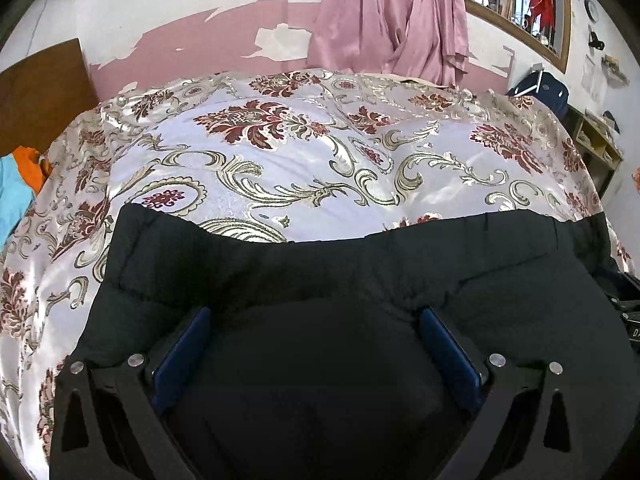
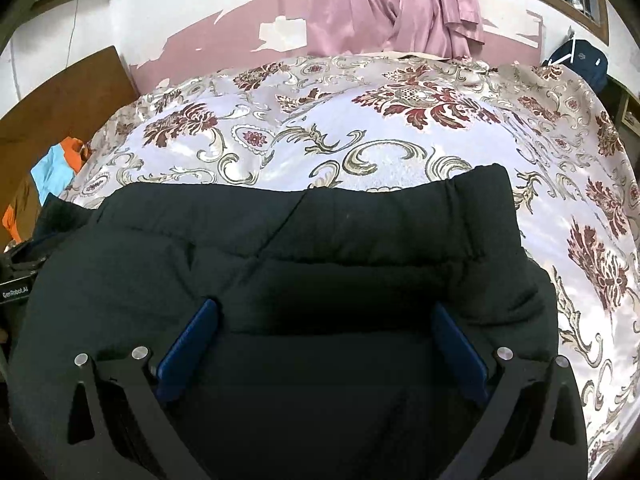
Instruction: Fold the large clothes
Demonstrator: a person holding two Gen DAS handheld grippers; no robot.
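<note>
Floral bedspread [image 1: 280, 168] is carrying black trousers [image 1: 320, 280]; left tool [image 1: 316, 320] and right tool [image 2: 324, 316] are hovering wide above them, gripping nothing. Slick satin risks sliding, skewing any fold.

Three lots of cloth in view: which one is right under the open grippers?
The black garment, spread on the floral bedspread. The pink curtain hangs at the wall; the orange-and-blue clothes lie off the bed's left edge.

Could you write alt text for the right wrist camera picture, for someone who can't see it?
A black garment lies spread on a bed with a shiny floral bedspread, and the right gripper sits over it with its blue-padded jaws wide apart. Pink curtains hang against the peeling wall behind.
</note>
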